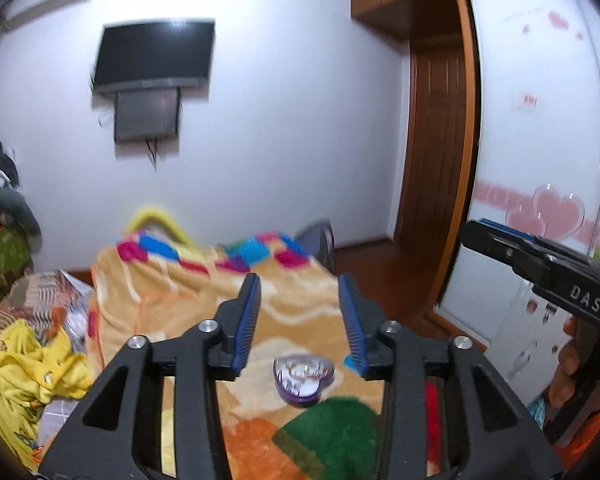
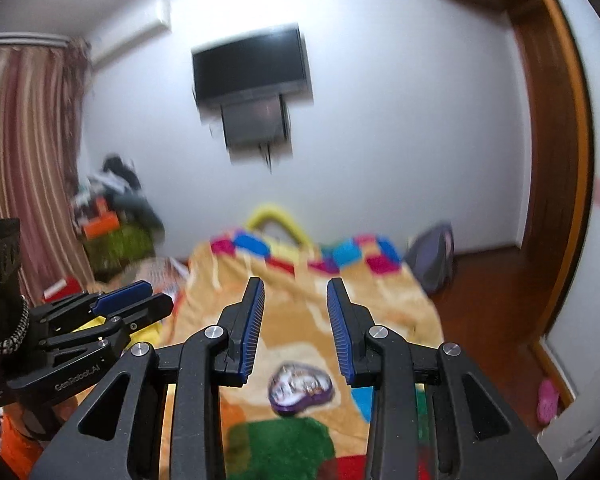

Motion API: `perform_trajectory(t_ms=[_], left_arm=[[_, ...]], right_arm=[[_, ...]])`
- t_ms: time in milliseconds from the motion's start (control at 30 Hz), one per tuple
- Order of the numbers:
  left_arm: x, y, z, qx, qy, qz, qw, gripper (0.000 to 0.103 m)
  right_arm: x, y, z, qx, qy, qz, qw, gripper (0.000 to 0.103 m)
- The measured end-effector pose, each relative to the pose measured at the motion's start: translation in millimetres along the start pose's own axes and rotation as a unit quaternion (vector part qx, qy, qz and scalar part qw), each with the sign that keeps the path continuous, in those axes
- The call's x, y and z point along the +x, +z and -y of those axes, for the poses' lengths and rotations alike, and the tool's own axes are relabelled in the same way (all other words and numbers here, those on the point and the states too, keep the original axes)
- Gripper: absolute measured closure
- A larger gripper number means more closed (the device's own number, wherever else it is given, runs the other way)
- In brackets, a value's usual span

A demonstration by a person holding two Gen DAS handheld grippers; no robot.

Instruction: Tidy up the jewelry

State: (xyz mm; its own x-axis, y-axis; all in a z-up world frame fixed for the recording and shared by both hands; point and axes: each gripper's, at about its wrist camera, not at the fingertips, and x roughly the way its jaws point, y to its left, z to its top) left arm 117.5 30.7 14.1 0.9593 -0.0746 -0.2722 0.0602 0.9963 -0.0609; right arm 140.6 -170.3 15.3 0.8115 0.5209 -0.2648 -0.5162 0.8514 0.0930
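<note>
A purple heart-shaped jewelry box point(image 1: 303, 378) with a clear lid lies on an orange patterned blanket point(image 1: 188, 280) on the bed. Small pieces of jewelry show through the lid. It also shows in the right wrist view point(image 2: 301, 388). My left gripper point(image 1: 299, 286) is open and empty, held above the box. My right gripper point(image 2: 296, 290) is open and empty, also above the box. The right gripper shows at the right edge of the left wrist view point(image 1: 540, 264), and the left gripper shows at the left of the right wrist view point(image 2: 112, 312).
A dark TV point(image 1: 154, 56) hangs on the white wall. Yellow bedding point(image 1: 28, 360) lies left of the blanket. A cluttered pile point(image 2: 112, 208) stands by striped curtains point(image 2: 24, 152). A backpack point(image 2: 432, 256) sits on the wooden floor beside the bed. A wardrobe with heart stickers point(image 1: 540, 160) stands at right.
</note>
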Motion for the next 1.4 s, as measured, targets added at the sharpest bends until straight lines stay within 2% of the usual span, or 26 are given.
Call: perform_trajectory(t_ms=[100,167,233,267,300,333,400,500,667,1100,1400], left_arm=[[-32.9,5.4,6.6,-0.001,0.007,0.038,0.9992,0.055],[-51.1,5.4,9.2,-0.002,0.014,0.057,0.9983,0.044],[-68.1,4.4,11.4,-0.005,0.018,0.074,0.9971,0.031],[-76.3,3.2,12.4,-0.007,0.021,0.082,0.9964,0.028],[-79.5,2.1,12.6,-0.008,0.023,0.086,0.9960,0.019],[-84.7,0.6,13.3,-0.009,0.027,0.091,0.9954,0.012],[-92.5,-2.4,14.7,-0.009,0.037,0.099,0.9944,0.008],[-99.6,-5.9,17.0,-0.004,0.046,0.099,0.9940,0.005],[-111.2,-12.7,20.5,-0.002,0.056,0.098,0.9936,0.005],[-114.3,-19.8,20.8,-0.006,0.057,0.087,0.9946,0.005],[-110.7,-21.1,21.9,-0.009,0.057,0.083,0.9949,0.002]], right_arm=[[-33.1,2.9,-13.6,-0.009,-0.005,0.046,0.999,0.074],[-52.8,1.2,-23.9,-0.018,-0.016,0.076,0.997,0.072],[-68.5,-1.7,-33.7,-0.026,-0.029,0.100,0.994,0.064],[-72.5,-3.1,-37.3,-0.026,-0.035,0.108,0.993,0.055],[-79.0,-5.4,-41.8,-0.028,-0.043,0.117,0.992,0.048],[-81.1,-6.7,-44.0,-0.030,-0.050,0.124,0.991,0.044],[-84.9,-9.0,-48.8,-0.035,-0.062,0.132,0.989,0.032],[-87.6,-10.9,-53.4,-0.036,-0.073,0.137,0.987,0.018],[-84.6,-12.6,-51.4,-0.023,-0.073,0.127,0.989,0.009],[-96.8,-27.9,-45.7,-0.016,-0.072,0.102,0.992,0.009],[-96.2,-26.9,-42.7,-0.010,-0.069,0.093,0.993,0.009]])
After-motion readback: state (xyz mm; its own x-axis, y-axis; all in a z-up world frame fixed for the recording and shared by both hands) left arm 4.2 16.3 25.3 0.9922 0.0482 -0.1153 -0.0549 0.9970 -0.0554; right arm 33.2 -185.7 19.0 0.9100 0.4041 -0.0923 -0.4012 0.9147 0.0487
